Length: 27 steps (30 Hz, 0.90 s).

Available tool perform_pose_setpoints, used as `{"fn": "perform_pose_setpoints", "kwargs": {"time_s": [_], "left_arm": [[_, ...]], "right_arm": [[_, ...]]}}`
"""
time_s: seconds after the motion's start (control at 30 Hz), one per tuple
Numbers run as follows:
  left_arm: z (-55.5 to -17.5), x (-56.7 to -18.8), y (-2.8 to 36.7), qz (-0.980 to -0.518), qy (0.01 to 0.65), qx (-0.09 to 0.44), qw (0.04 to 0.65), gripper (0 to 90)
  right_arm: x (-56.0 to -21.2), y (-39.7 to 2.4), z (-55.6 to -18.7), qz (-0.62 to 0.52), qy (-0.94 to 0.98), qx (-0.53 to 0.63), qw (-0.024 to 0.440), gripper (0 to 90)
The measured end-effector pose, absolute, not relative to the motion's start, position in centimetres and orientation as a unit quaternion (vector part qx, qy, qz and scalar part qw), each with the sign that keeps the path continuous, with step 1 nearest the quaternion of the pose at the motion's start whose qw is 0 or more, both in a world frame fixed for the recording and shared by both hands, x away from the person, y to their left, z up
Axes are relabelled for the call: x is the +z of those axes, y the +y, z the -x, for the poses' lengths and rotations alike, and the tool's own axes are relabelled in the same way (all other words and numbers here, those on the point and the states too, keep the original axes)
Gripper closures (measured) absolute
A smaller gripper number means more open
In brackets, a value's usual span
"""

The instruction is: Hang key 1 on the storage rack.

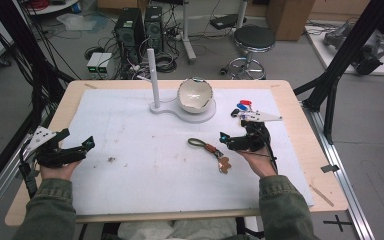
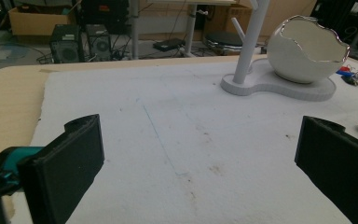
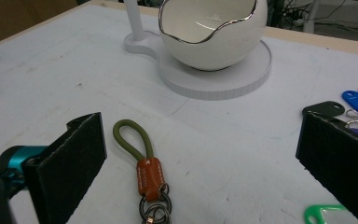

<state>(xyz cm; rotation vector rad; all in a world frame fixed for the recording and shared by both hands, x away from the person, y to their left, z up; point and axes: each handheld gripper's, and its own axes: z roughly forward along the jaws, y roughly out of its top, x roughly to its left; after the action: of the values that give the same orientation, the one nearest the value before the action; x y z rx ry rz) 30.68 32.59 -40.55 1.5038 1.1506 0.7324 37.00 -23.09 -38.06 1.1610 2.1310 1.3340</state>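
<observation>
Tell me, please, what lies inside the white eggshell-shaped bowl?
The white eggshell-shaped bowl shows bare glossy inner wall; its front wall hides the bottom, so contents there cannot be ruled out.

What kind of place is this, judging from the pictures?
Probably a lab or workshop set up for recordings. Computer towers and loose cables sit on the floor behind the table, beside a stool and a black frame.

The high view looked down from the person's side onto the white bowl (image 1: 195,95), while both gripper views sat low near the mat, facing that bowl (image 2: 306,51) (image 3: 212,35), the right one nearer.
</observation>
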Motion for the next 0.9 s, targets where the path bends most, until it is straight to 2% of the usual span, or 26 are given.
{"fn": "perform_pose_setpoints", "kwargs": {"time_s": [0.9], "left_arm": [[-30.7, -40.5, 32.6, -0.629, 0.480, 0.305, 0.530, 1.7]], "right_arm": [[-39.6, -19.1, -40.0, -0.385, 0.823, 0.401, 0.117, 0.8]]}}
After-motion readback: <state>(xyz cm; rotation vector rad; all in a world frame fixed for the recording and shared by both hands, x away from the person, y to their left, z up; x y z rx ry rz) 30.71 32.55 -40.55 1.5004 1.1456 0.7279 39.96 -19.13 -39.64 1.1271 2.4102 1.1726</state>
